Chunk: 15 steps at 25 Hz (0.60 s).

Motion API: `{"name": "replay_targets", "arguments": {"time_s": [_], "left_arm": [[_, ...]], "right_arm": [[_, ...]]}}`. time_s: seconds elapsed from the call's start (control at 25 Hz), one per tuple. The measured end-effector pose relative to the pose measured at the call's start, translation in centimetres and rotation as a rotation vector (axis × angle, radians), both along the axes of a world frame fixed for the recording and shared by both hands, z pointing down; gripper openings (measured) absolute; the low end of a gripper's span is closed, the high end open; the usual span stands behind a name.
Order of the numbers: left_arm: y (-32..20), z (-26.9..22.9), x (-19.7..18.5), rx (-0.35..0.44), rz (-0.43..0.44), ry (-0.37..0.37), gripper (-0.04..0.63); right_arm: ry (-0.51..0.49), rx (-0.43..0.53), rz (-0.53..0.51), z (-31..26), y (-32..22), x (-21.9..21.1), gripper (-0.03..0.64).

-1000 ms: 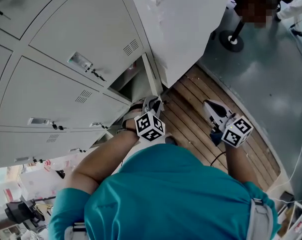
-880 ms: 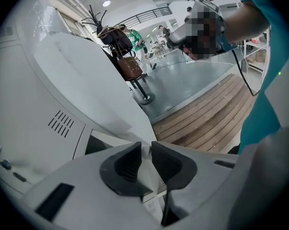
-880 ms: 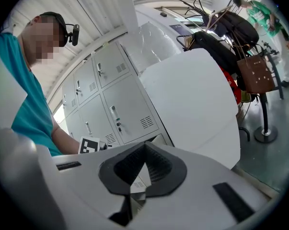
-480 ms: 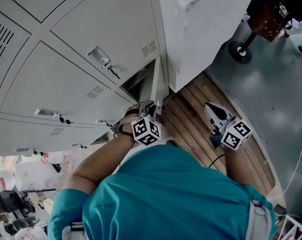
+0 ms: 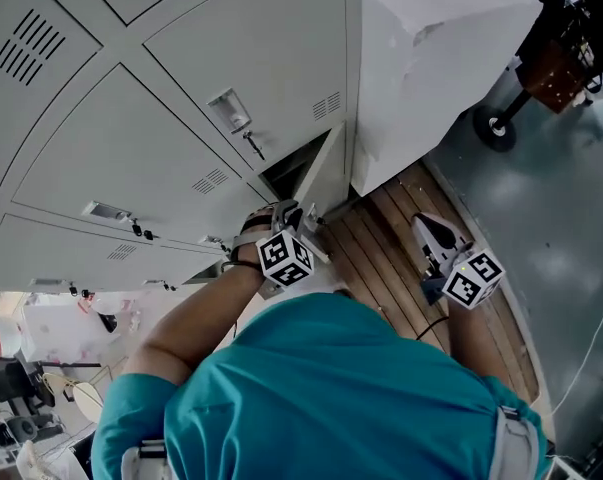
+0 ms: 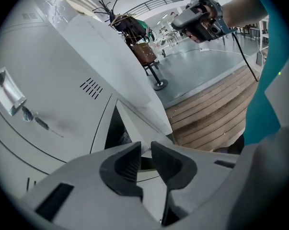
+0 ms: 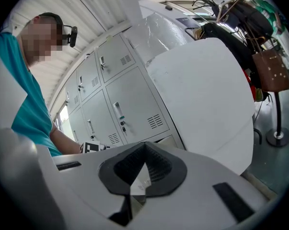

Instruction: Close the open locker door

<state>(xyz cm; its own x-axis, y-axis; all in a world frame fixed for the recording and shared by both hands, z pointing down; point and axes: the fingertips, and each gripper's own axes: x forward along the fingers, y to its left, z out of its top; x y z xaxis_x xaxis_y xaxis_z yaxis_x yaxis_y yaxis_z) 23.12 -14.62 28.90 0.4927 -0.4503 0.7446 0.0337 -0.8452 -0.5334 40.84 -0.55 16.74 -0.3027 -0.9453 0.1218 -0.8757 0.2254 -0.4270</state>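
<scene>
The open locker door (image 5: 319, 171) is the lowest right one in a grey bank and stands ajar, leaving a narrow dark gap. My left gripper (image 5: 299, 212) is at that door's free edge. In the left gripper view the door (image 6: 140, 124) runs edge-on into the narrow gap between the jaws, and my left gripper (image 6: 144, 153) is shut on it. My right gripper (image 5: 426, 226) hangs apart over the wooden decking, shut and empty. In its own view the right gripper (image 7: 144, 147) has its pads meeting at the tips.
A large white covered object (image 5: 436, 63) stands right beside the open locker. Wooden decking (image 5: 391, 253) lies below, grey floor beyond it. A black stand with a round base (image 5: 496, 128) is at the right. Neighbouring locker doors (image 5: 181, 118) are closed, with keys in the locks.
The door has swung nearer to the locker front, so the dark gap is narrower. My left gripper moved with its edge. The right gripper has hardly moved.
</scene>
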Motion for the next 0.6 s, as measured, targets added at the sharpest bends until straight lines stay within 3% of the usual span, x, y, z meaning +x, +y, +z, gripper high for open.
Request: {"name": "replay_targets", "arguments": {"time_s": [0.28,0.44,0.6], "left_arm": [[-3.6,0.1,-2.0,0.027,-0.08,-0.033,0.072],[-4.7,-0.7,-2.5,0.034,-0.132,0.0,0.072],[-4.4,-0.6,-1.9,0.035,-0.114,0.001,0.072]], "right_arm": [[0.006,-0.004,-0.011,-0.2,-0.7,-0.2,-0.002],[0.01,-0.005,-0.01,-0.3,-0.7,-0.1,-0.002],[0.01,-0.008,-0.011,-0.2,-0.5,-0.2,-0.002]]}}
